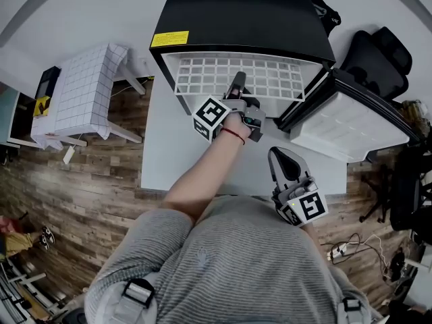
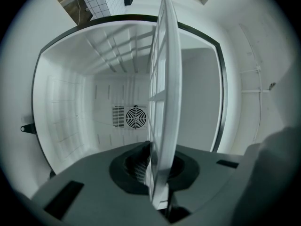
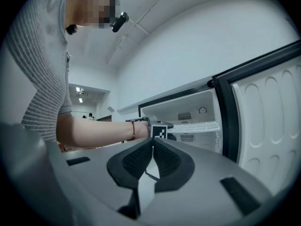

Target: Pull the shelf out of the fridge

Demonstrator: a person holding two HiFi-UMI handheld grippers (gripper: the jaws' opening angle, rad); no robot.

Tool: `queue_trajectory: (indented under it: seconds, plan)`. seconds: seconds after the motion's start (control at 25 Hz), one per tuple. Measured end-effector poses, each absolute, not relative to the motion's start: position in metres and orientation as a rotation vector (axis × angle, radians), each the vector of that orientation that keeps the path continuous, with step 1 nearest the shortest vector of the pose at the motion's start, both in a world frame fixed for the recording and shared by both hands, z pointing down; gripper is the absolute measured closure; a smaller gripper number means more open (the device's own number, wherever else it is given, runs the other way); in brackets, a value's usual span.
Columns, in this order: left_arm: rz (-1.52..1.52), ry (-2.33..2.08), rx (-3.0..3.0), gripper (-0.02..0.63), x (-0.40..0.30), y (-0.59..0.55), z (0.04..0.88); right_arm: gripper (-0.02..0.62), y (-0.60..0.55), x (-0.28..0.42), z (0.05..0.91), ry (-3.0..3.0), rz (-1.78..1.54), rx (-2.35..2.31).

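The black fridge (image 1: 243, 12) stands open, and its white grid shelf (image 1: 236, 76) sticks partway out of the front. My left gripper (image 1: 237, 83) is shut on the shelf's front edge. In the left gripper view the shelf (image 2: 164, 88) runs edge-on between the jaws of the left gripper (image 2: 157, 166), with the white fridge interior and a round fan vent (image 2: 135, 117) behind. My right gripper (image 1: 282, 157) hangs lower and nearer to my body, shut with nothing in it. The right gripper (image 3: 151, 157) looks toward the shelf (image 3: 200, 126) and my left arm.
The fridge door (image 1: 351, 123) swings open to the right, beside my right gripper. A white surface (image 1: 165, 147) lies under the fridge front. A grid-patterned white cloth on a stand (image 1: 84, 90) is at the left, a black chair (image 1: 381, 59) at the back right, cables (image 1: 351, 248) on the wood floor.
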State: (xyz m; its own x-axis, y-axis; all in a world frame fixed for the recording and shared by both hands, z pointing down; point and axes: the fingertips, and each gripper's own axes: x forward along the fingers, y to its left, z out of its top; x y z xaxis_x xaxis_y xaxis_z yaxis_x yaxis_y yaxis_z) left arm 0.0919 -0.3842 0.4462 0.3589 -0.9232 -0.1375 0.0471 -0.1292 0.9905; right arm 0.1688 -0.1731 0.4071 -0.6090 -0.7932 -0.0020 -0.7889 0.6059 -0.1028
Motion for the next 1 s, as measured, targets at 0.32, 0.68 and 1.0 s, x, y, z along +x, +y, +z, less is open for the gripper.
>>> queue_trajectory:
  seconds: [0.32,0.68,1.0]
  plan:
    - [-1.042,-0.862,1.431,0.571,0.091,-0.384,0.445,0.581,-0.176,0.171,0.391,2.75,-0.113,-1.351]
    - [-1.041,-0.872,1.422,0.571,0.09,-0.374,0.446,0.581,-0.179,0.174,0.397,2.766,-0.115,-1.366]
    - [-1.034,-0.885,1.406,0.572,0.09,-0.372,0.446,0.581,-0.18,0.175,0.393,2.762,-0.112,-1.368]
